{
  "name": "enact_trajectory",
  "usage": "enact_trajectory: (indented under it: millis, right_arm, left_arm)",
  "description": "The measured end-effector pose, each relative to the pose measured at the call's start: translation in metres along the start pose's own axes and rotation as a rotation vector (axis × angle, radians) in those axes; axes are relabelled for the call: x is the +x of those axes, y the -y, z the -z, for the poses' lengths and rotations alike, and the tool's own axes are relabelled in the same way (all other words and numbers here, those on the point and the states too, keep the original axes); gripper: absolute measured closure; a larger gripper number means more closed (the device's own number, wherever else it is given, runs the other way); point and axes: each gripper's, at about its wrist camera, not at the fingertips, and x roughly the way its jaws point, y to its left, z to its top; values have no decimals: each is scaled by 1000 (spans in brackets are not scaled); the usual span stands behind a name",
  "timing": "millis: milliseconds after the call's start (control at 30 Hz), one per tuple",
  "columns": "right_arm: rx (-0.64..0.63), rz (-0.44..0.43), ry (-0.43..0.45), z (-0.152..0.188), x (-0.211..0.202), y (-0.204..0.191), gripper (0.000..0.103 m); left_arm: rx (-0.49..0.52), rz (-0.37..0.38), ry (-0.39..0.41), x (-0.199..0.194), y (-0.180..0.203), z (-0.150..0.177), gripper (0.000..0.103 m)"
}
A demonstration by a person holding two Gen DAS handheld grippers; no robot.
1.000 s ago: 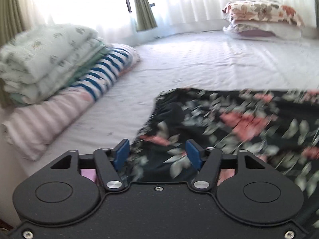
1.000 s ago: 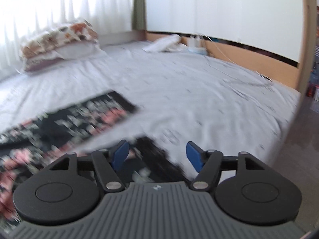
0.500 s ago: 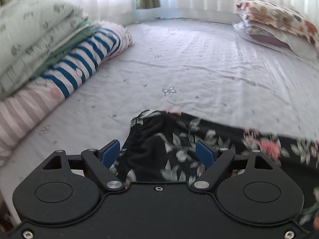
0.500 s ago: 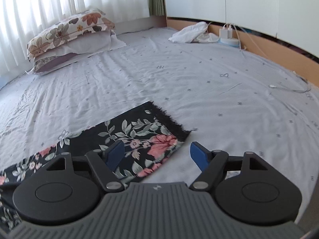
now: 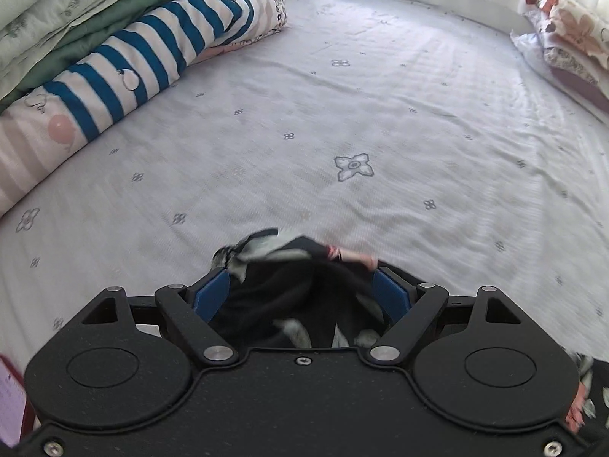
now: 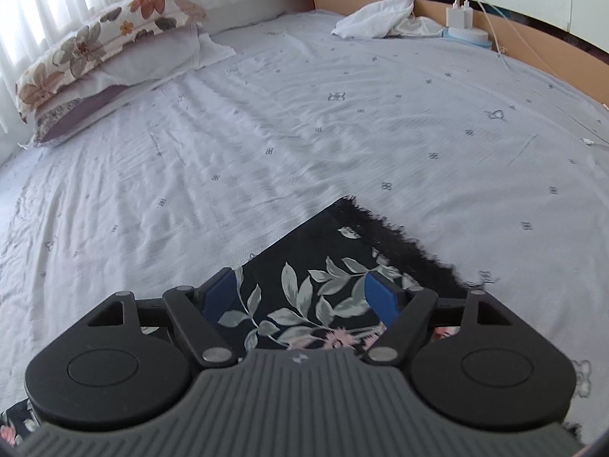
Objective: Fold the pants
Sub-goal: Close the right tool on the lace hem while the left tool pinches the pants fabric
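The pants are black with a pink and grey floral print and lie on the bed sheet. In the left wrist view their bunched waist end (image 5: 293, 285) sits between the blue fingers of my left gripper (image 5: 302, 295), which is open around it. In the right wrist view a flat leg end (image 6: 335, 266) with a fringed hem lies between the blue fingers of my right gripper (image 6: 300, 297), which is open over it. Neither gripper is closed on the cloth.
A stack of folded blankets and a striped quilt (image 5: 125, 53) lies along the left. Floral pillows (image 6: 99, 49) lie at the far side. A white cloth (image 6: 380, 15) and chargers with cables (image 6: 466, 23) sit by the wooden edge (image 6: 540, 49). Light sheet (image 5: 354, 122) spreads beyond.
Both grippers have dropped lower and moved forward over the pants. The waist end now sits between the left fingers and the leg hem between the right fingers. Both stay open.
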Motion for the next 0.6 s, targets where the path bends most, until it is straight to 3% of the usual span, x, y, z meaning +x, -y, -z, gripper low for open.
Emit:
enact_trajectory:
  millis: [367,533,600]
  right_arm:
    - [-9,99,-55,-11,80,-22,17]
    - [6,129,-78,-10,104,-24,16]
    - [6,137,-76,-10,110,-26,11]
  left_arm:
    - [7,-90,-8,47,12,-4,14]
    - [-17,-89,7,54,9,-3,9]
    - [-29,-83,1,56,7,-4,8]
